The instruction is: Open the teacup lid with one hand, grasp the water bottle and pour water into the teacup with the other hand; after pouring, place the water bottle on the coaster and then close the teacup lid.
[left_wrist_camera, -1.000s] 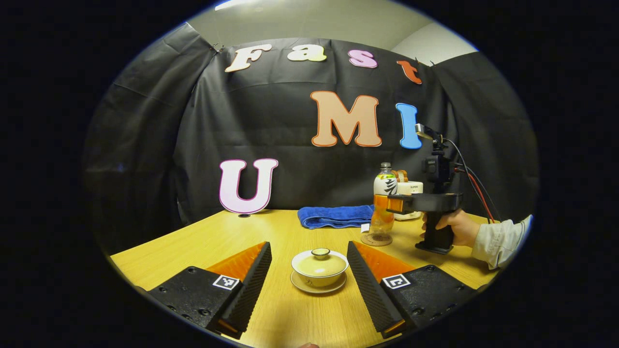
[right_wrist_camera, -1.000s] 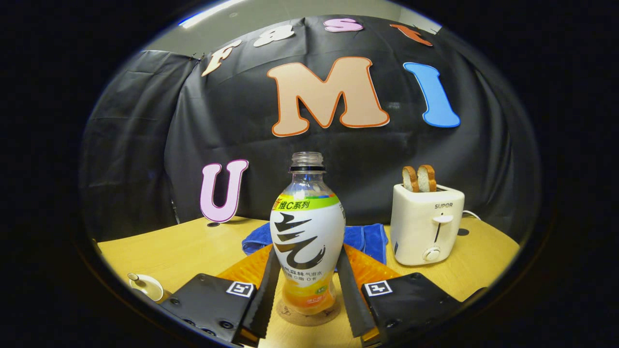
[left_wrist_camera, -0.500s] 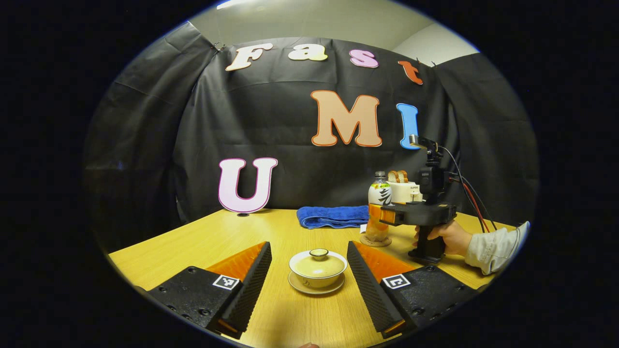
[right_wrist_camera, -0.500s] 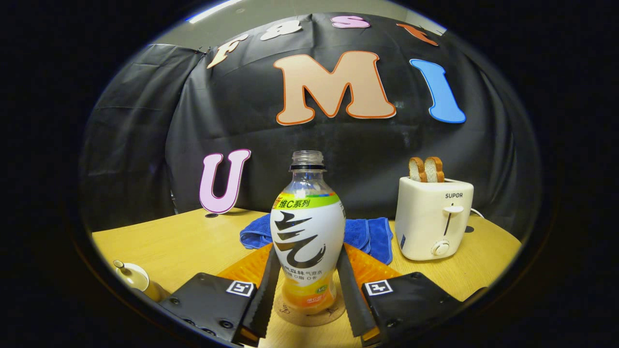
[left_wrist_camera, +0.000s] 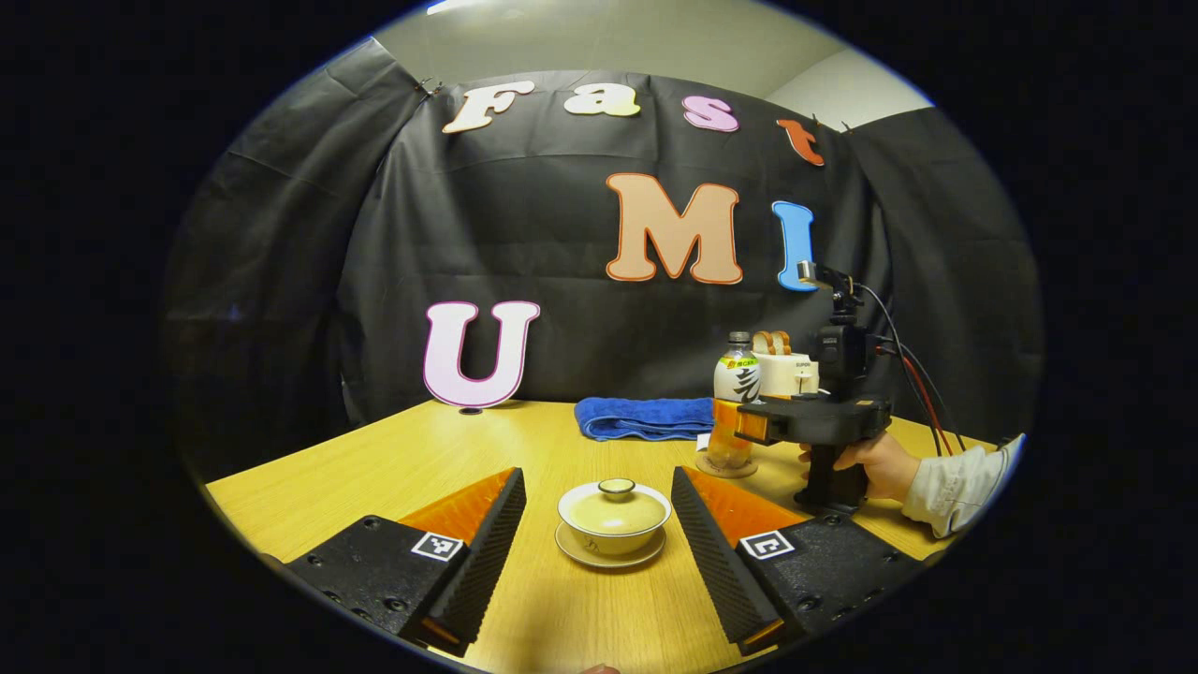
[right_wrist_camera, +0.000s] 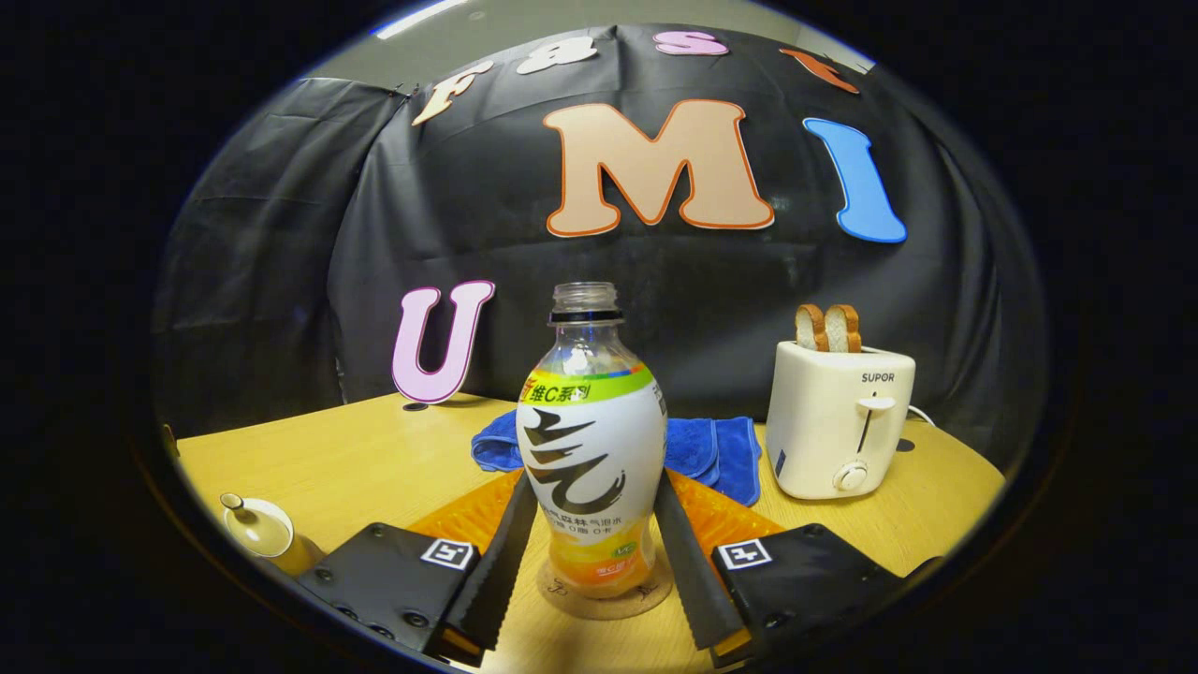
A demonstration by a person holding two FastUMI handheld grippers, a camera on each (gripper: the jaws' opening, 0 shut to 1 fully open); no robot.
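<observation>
While the water bottle (right_wrist_camera: 590, 459) stands on its round coaster (right_wrist_camera: 606, 592), the right gripper (right_wrist_camera: 591, 552) flanks its lower body; whether the fingers press or have just let go I cannot tell. Judged step: bottle placement, lid closing apparently done. Next move calls for spreading and backing off without tipping the uncapped bottle. The bottle holds a little orange liquid low down. The lidded teacup (left_wrist_camera: 614, 510) sits on its saucer, near centre of the counter (left_wrist_camera: 393, 459), between the spread, untouching fingers of the left gripper (left_wrist_camera: 599, 548).

My fingers (right_wrist_camera: 498, 571) hid the bottle's (right_wrist_camera: 588, 449) lower sides; the teacup (right_wrist_camera: 255, 526) was cut off at the edge.
</observation>
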